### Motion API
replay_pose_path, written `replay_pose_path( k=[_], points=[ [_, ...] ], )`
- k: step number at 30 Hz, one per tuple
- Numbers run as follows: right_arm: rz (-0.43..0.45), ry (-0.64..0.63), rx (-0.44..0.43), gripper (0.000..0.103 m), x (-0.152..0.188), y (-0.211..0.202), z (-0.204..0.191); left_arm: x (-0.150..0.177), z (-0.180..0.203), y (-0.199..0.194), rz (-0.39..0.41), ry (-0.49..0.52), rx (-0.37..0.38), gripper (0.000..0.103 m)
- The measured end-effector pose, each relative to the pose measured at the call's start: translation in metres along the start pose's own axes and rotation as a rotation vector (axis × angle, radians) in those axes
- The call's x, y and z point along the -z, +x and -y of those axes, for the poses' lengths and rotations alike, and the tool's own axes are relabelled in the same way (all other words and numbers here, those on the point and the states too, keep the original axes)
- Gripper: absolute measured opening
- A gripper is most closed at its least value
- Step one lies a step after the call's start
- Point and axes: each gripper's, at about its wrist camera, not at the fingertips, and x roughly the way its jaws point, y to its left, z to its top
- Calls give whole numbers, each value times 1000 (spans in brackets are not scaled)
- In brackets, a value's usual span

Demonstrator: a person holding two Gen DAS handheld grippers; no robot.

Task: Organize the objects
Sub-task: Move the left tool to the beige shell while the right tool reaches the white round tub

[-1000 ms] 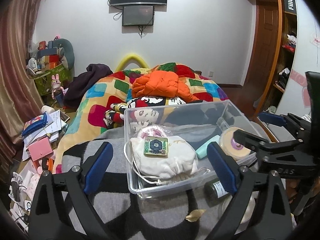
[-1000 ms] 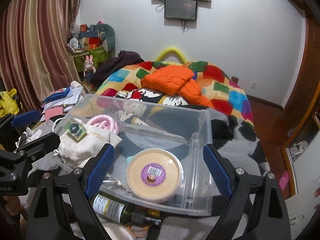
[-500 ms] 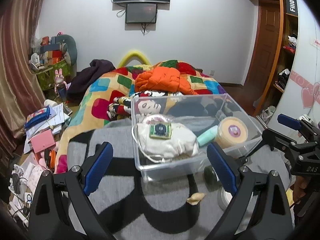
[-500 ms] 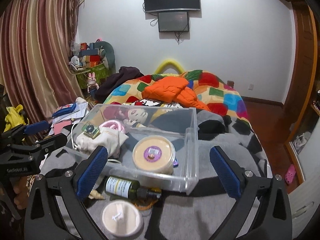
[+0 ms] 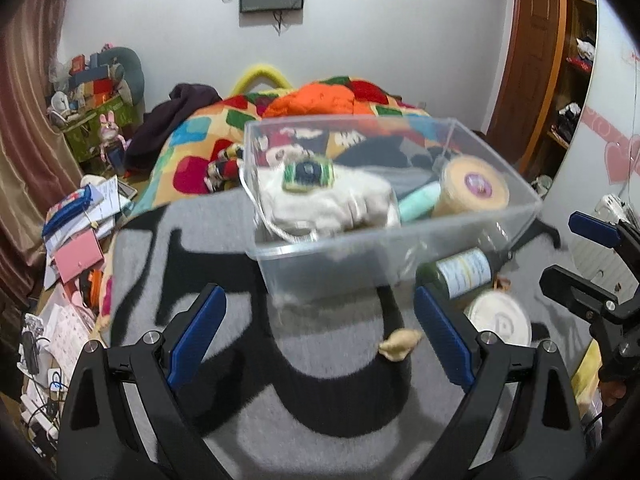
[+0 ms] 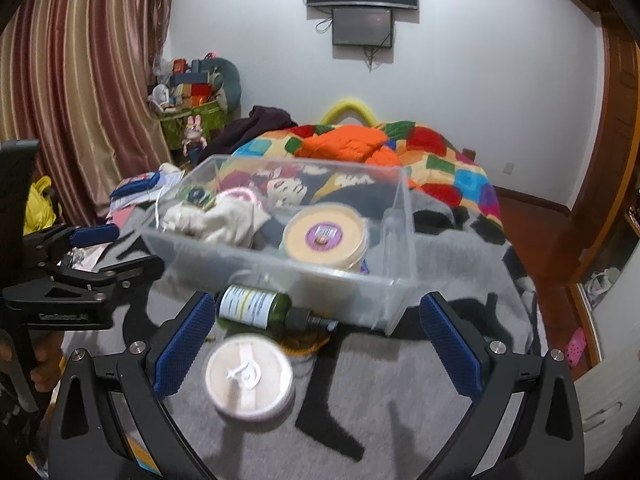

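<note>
Left gripper point(image 5: 320, 340) is hanging wide with nothing between its blue pads, over the grey-and-black blanket point(image 5: 224, 248) at the near end of the bed. A small tan scrap point(image 5: 400, 344) is lying just inside its right finger.

Clear plastic bin point(image 6: 280, 264) is sitting farther out, mid-bed, already holding a white cloth pouch point(image 6: 216, 220), a yellow round tub point(image 6: 324, 236) and a mint tube point(image 5: 420, 200).

Still loose outside the bin: a green bottle point(image 6: 260, 304), lying on its side against the bin's near wall, long axis running left-right with the dark cap pointing right; and a white round lid point(image 6: 248, 376), flat on the blanket, nearer than the bottle.

Right gripper point(image 6: 316, 340) is spread fully wide, empty. The lid is lying near-left of its midline, close to its left finger; the bottle is lying just beyond the fingertips, also left of centre. Both are well right of the left gripper, so the right hand looks nearer.

Judgement: next pick likely is lid or bottle, by the right gripper. The bottle's axis is lying across the fingers' closing line, so a wrist roll would probably be needed; the lid looks wide for a flat pinch.
</note>
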Motion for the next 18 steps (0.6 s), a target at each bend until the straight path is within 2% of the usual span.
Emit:
replay_pose_path(
  k=[9,18],
  points=[
    [-93,5,-40,102,23,16,-1,23,8,17,-84,22,24,96],
    [-174,17,-131,102,34,32,-6,35,14,22,-113,40,54,96]
  ],
)
